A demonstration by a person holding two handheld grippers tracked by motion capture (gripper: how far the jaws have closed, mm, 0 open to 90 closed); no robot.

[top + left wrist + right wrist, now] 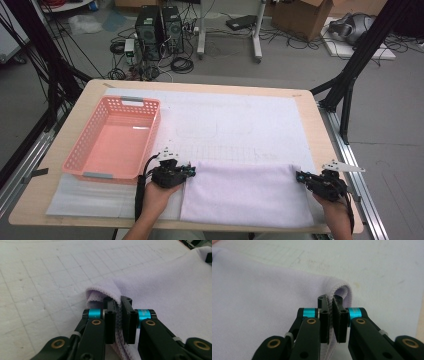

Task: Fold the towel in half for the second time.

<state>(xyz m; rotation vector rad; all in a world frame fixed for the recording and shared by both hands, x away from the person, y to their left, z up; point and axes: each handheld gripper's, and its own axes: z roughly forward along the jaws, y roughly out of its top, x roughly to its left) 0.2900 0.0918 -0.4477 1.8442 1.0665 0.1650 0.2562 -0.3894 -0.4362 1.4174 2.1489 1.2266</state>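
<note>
Had the pink basket (112,140) empty at the left of the worktop (50,200), nothing in it yet. Left gripper (189,171) was pinching the far-left corner of the lilac towel (245,192); in the left gripper view its jaws were clamped on the hemmed edge (118,322), fabric bunched between them. Towel lay flat across the near side of the white mat (240,125), just right of the basket, looking folded once already. Right gripper (301,176) was clamped on the far-right corner, hem (331,325) squeezed in the jaws. My read: both corners secured, next fold not started, and stowing in the basket still to do.
</note>
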